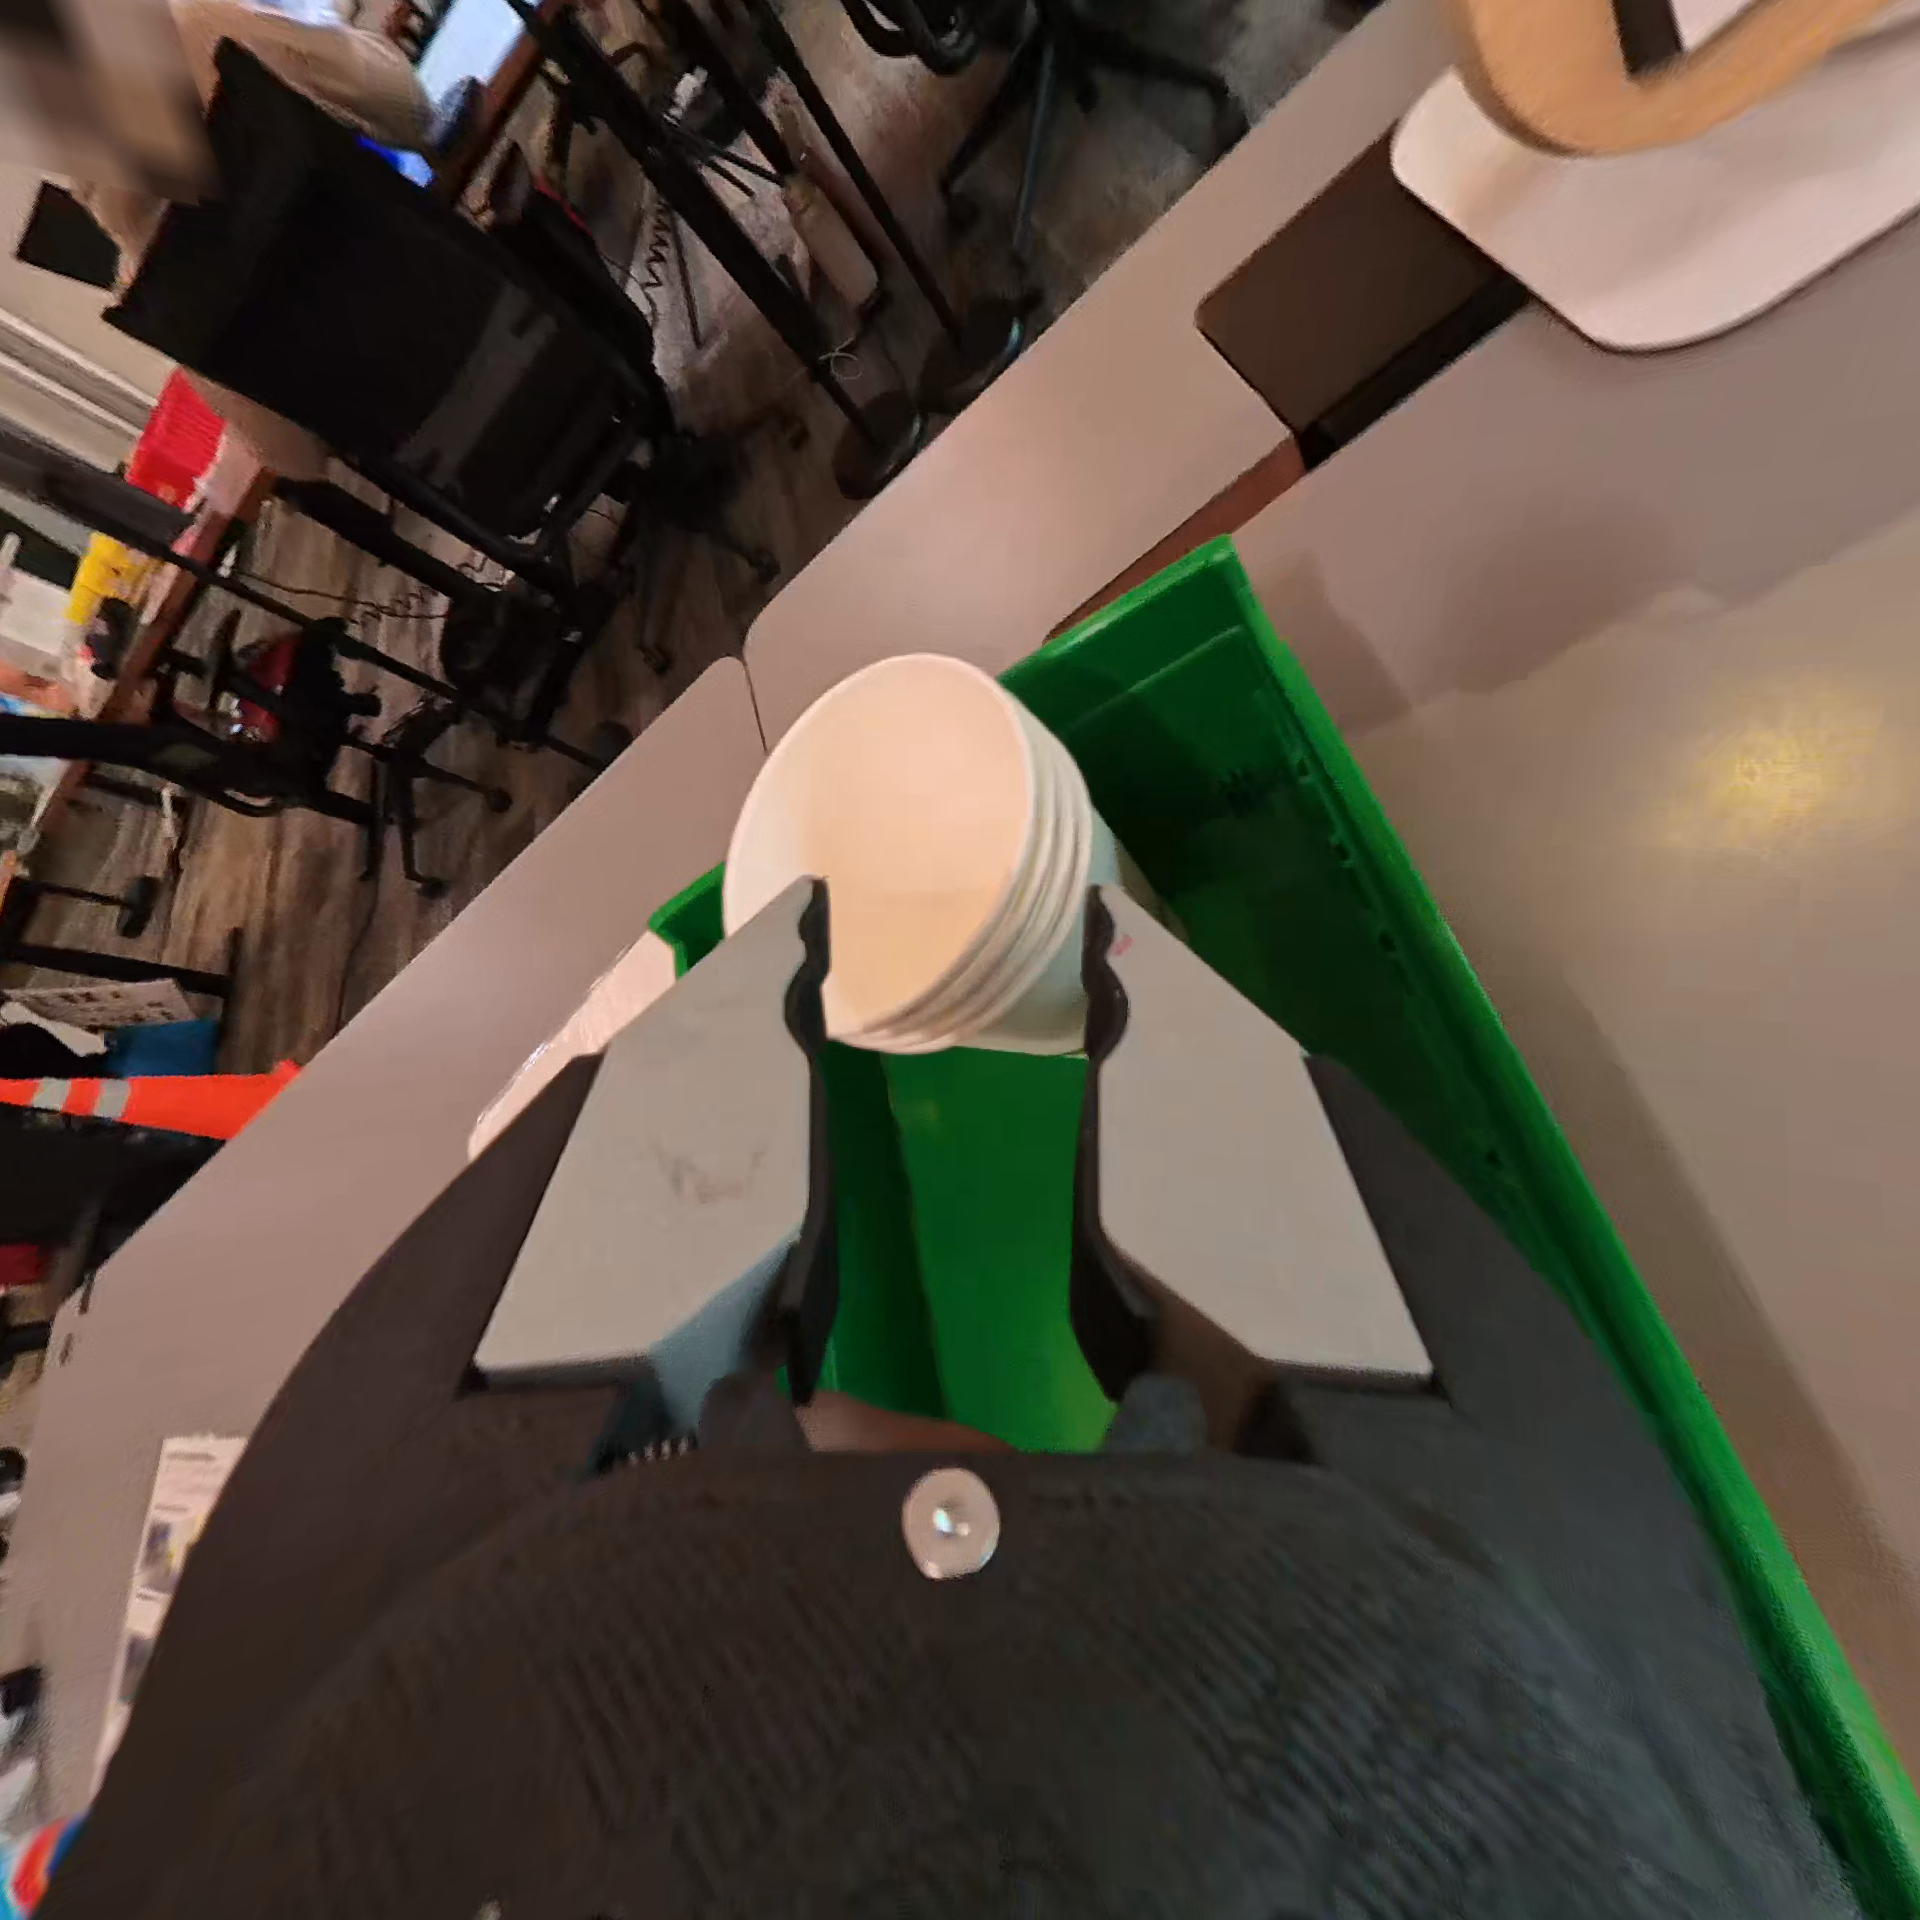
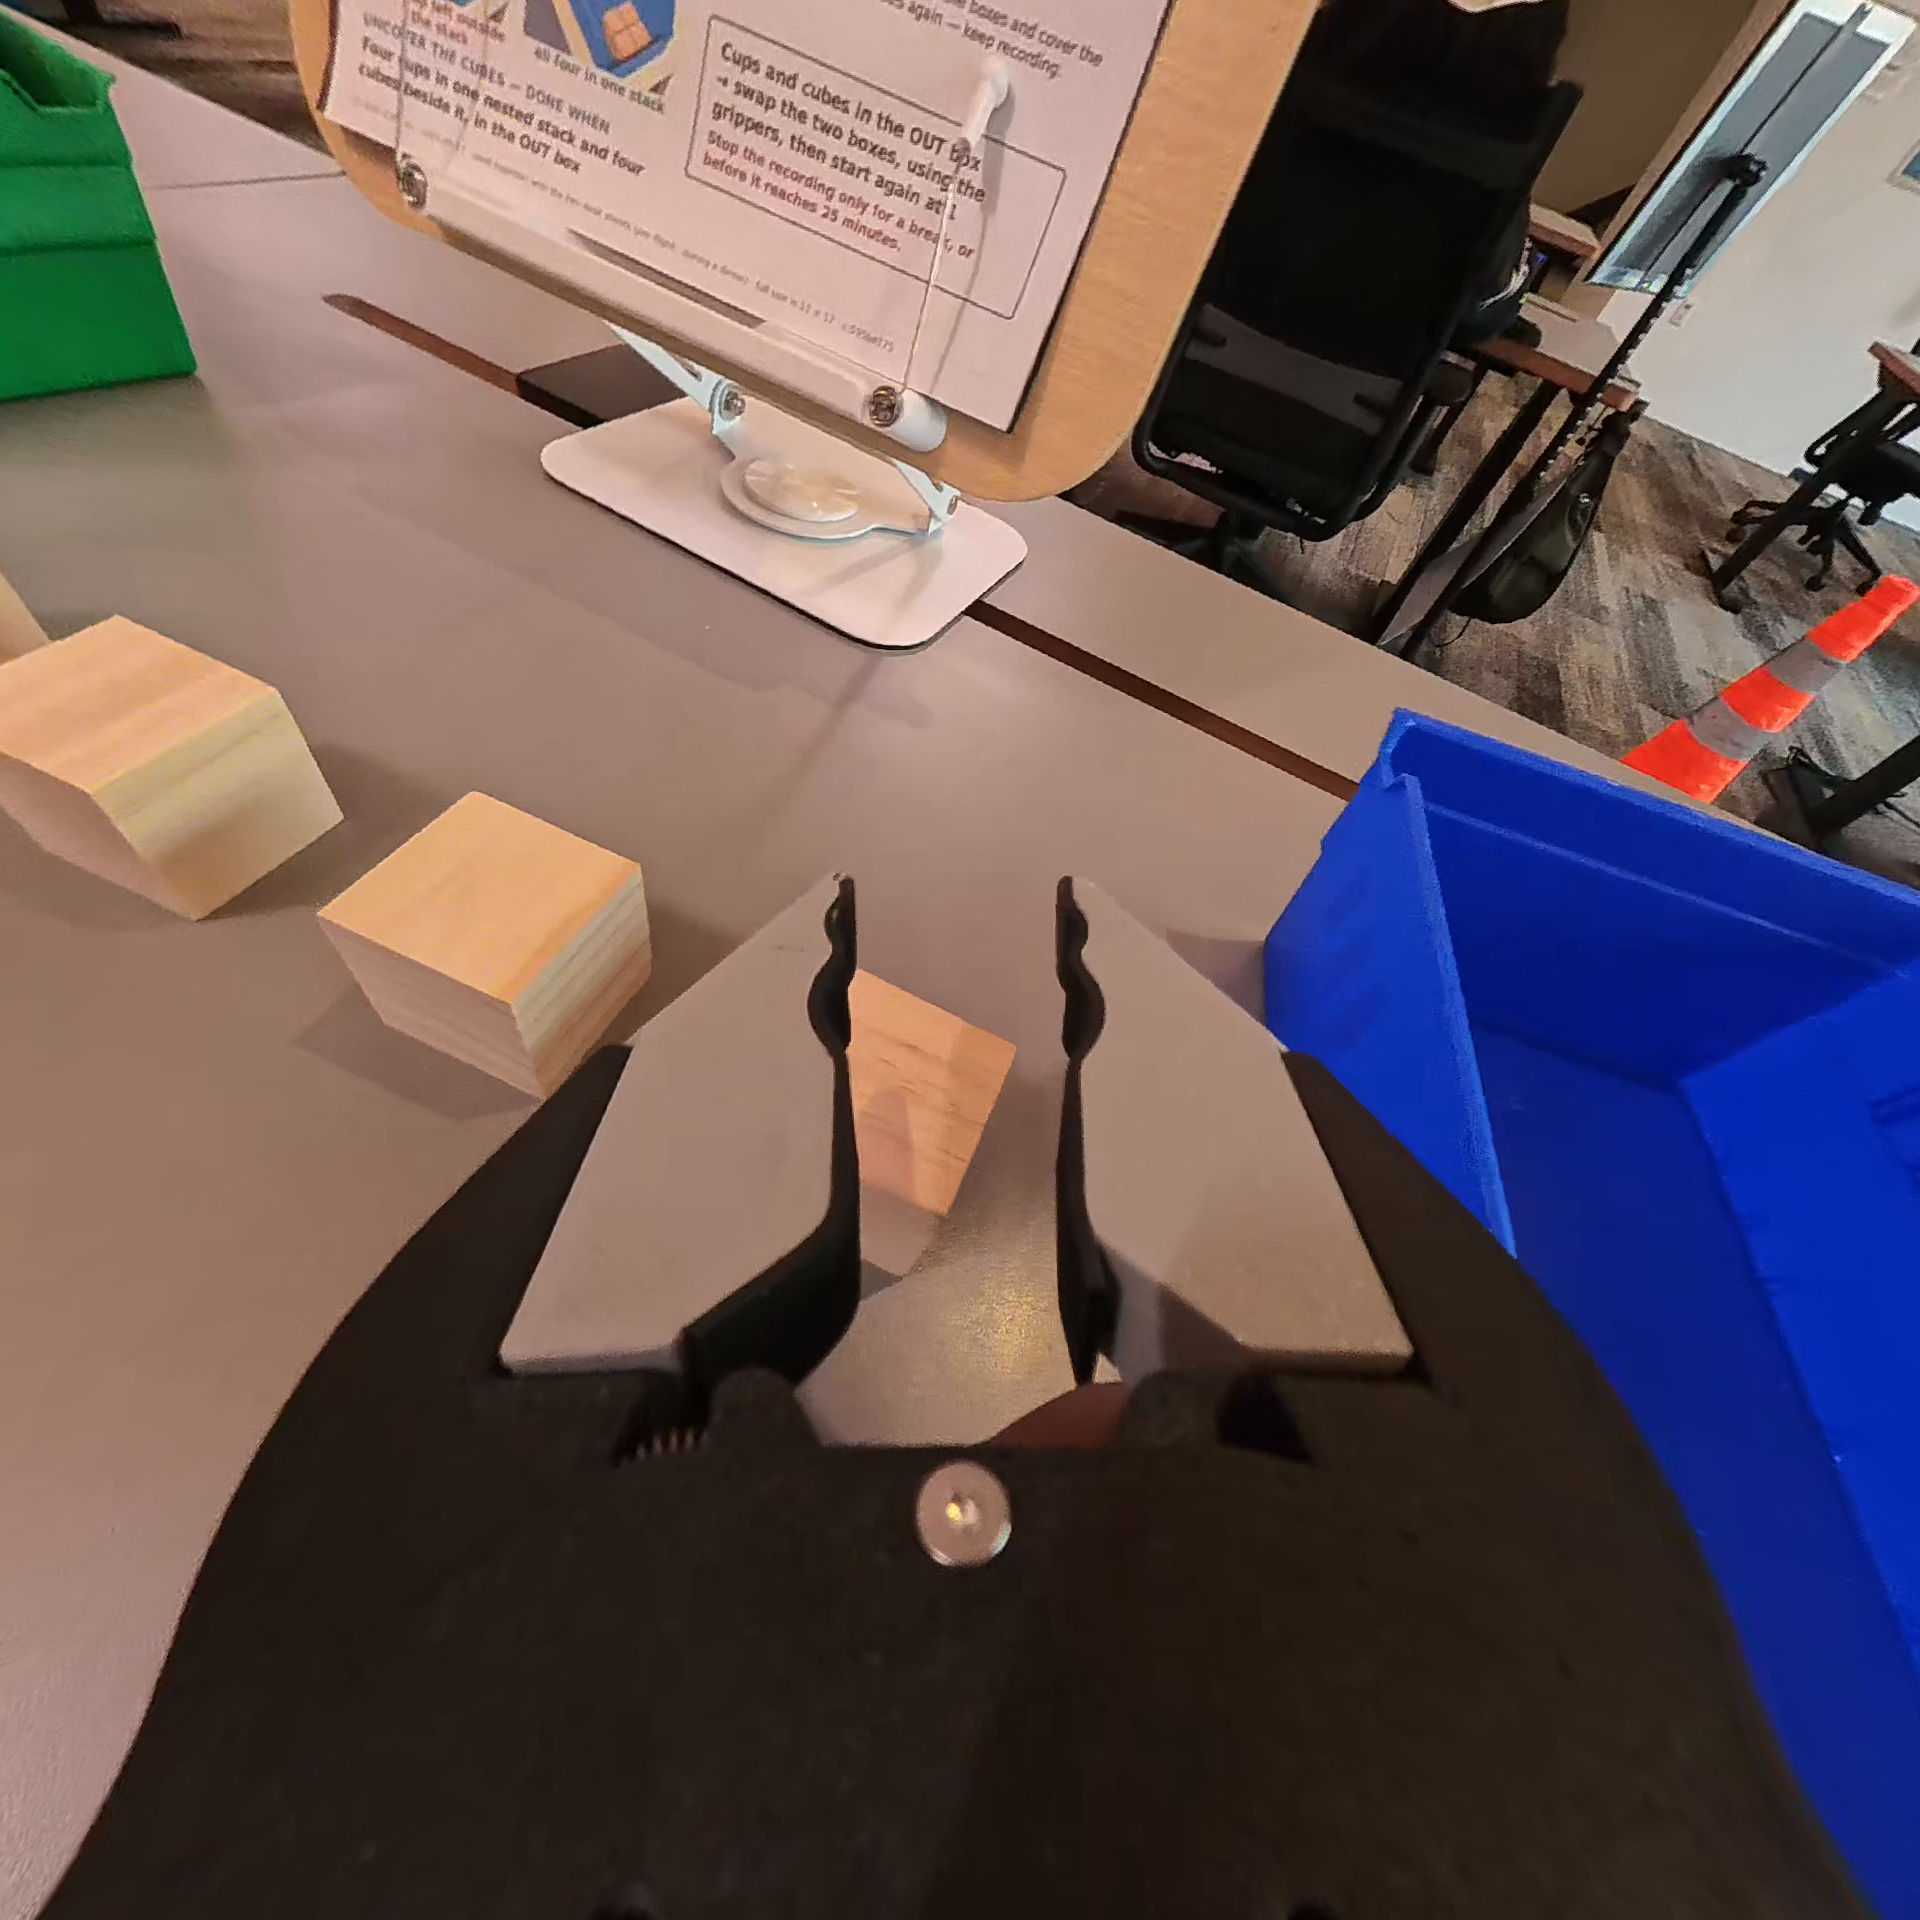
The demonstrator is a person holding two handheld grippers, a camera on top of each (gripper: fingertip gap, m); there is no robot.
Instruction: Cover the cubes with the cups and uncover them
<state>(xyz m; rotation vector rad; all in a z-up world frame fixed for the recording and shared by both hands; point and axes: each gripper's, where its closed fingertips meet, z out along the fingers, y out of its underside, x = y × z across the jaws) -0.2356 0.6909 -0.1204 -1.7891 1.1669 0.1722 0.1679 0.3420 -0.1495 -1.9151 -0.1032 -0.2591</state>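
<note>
Grey bench (image 2: 623, 644) carries wooden cubes (image 2: 488, 935) left of the empty, parted right tongs (image 2: 954, 894), while the left tongs (image 1: 956, 904) clasp a nested stack of white cups (image 1: 914, 831) above the green bin (image 1: 1247, 779), which must next be carried over for covering.

2 close wrist views, each above table (image 2: 727, 644)

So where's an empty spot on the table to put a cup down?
The widest bare patch of grey table lies between the wooden cubes and the white stand base. It's crowded around the right gripper: a cube sits below it and the blue bin is close beside.
</note>
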